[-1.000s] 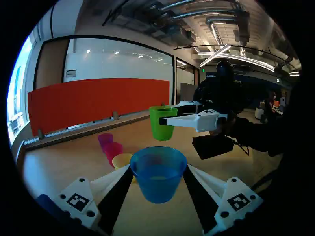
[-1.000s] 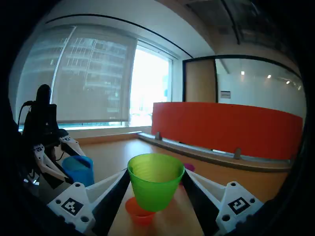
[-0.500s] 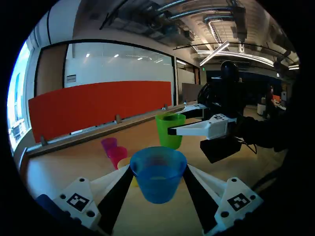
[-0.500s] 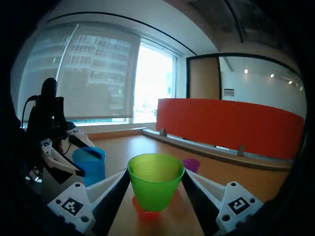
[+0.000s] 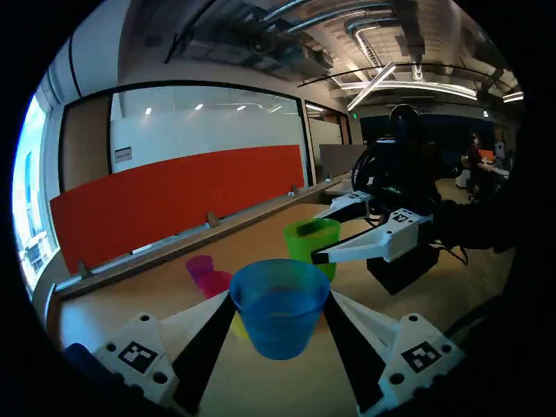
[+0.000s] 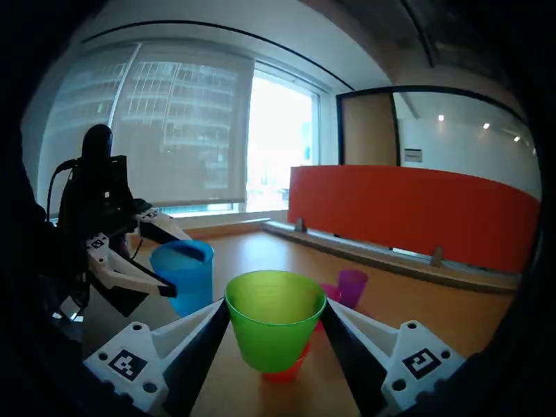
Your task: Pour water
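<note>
Blue plastic first: the blue cup is clamped upright between both fingers of the left claw, over the wooden surface. Something pale lies low inside it, probably the water, though the tinted wall makes that hard to be sure of. A purple cup and a pink cup stand on the surface at about ten o'clock from it, clear of the work. At roughly one o'clock from the blue cup, just beyond it, is the green cup, mouth up. The right claw pinches it with a finger pressed on each side.

The step in hand, I'd judge, is bringing the two rims together before the tilt. To do it well, the blue rim should come just above and inside the green rim. It should then tip slowly toward one o'clock so the stream lands in the middle. The green cup should be held level, and neither grip should squeeze harder, since thin cups flex and slip.
</note>
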